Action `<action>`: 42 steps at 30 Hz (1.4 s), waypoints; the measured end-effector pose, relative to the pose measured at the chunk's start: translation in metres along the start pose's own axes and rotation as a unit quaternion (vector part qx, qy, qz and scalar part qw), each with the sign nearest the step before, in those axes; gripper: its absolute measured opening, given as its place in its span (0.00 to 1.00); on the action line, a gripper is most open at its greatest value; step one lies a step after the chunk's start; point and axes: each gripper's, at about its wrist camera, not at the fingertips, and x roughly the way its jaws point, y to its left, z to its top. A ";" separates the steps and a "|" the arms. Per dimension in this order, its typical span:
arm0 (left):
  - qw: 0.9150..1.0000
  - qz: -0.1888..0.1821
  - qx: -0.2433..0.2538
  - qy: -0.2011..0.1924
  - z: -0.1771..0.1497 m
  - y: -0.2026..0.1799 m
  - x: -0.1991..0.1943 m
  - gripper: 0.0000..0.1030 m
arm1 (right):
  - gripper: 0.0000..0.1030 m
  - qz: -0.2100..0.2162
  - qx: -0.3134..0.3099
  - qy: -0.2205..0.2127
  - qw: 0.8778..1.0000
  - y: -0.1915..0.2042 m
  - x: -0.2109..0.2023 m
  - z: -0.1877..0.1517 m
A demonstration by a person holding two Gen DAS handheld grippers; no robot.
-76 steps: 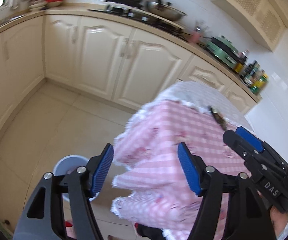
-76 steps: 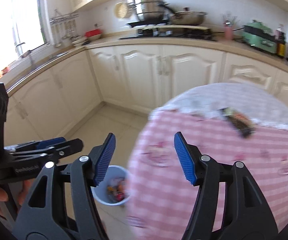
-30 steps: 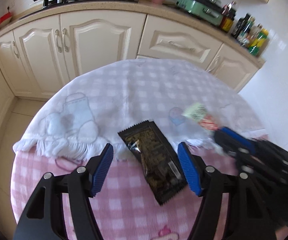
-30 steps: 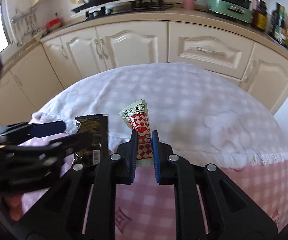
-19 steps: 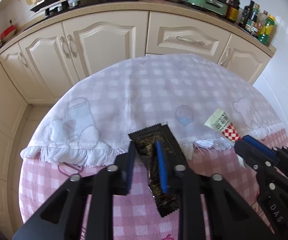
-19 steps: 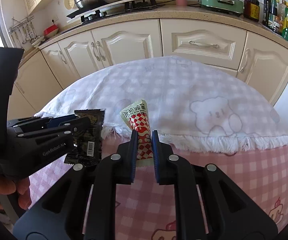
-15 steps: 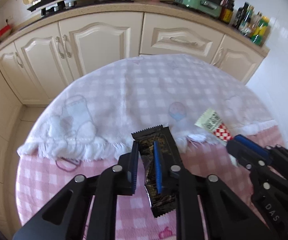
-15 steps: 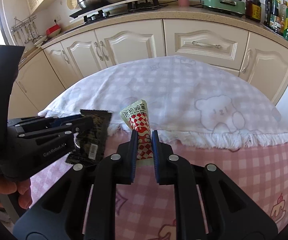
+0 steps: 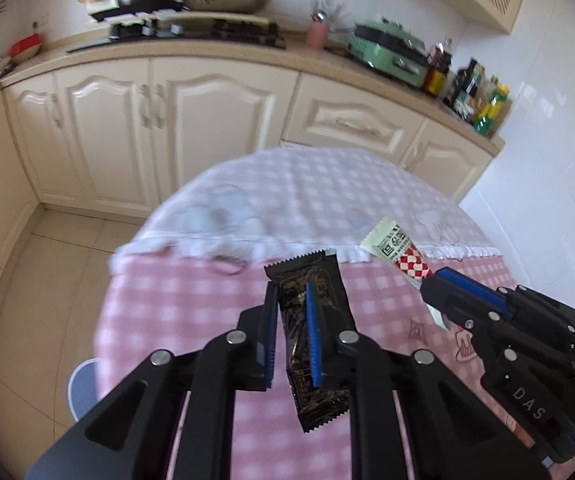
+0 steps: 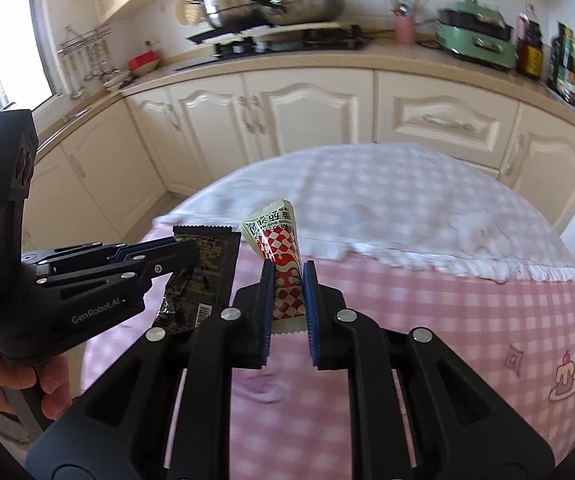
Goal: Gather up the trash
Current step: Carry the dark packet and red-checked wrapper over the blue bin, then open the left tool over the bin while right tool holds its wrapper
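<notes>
Left gripper [image 9: 291,308] clamps black wrapper [image 9: 315,344], lifted above pink-checked table [image 9: 191,300] near its left edge. Right gripper [image 10: 287,284] pinches red-checked sachet [image 10: 277,248] above table. Blue bin [image 9: 81,388] on floor beyond left edge.

Bright daylight from the blown-out window [image 10: 3,40]; tablecloth [image 9: 307,200] and cabinets near it motion-blurred, fisheye bending edges into black corners.

Two wrappers: one black wrapper [image 9: 314,332], one red-checked wrapper [image 10: 283,268]; one bin [image 9: 81,388].
</notes>
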 end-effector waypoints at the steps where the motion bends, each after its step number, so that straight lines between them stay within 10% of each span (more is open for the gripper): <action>1: 1.000 0.006 -0.003 -0.008 -0.003 0.008 -0.011 0.12 | 0.14 0.004 -0.005 -0.003 1.000 0.011 -0.002 0.001; 12: 0.989 0.123 -0.058 -0.054 -0.069 0.158 -0.112 0.12 | 0.14 0.117 -0.068 0.014 0.991 0.188 0.026 -0.004; 21: 0.975 0.162 -0.153 -0.013 -0.137 0.282 -0.115 0.12 | 0.14 0.166 -0.078 0.098 0.978 0.299 0.109 -0.050; 38: 0.963 0.167 -0.199 0.065 -0.174 0.368 -0.003 0.13 | 0.14 0.115 -0.037 0.205 0.971 0.317 0.230 -0.120; 42: 0.962 0.181 -0.189 0.075 -0.171 0.372 0.011 0.42 | 0.14 0.111 -0.032 0.218 0.969 0.317 0.244 -0.126</action>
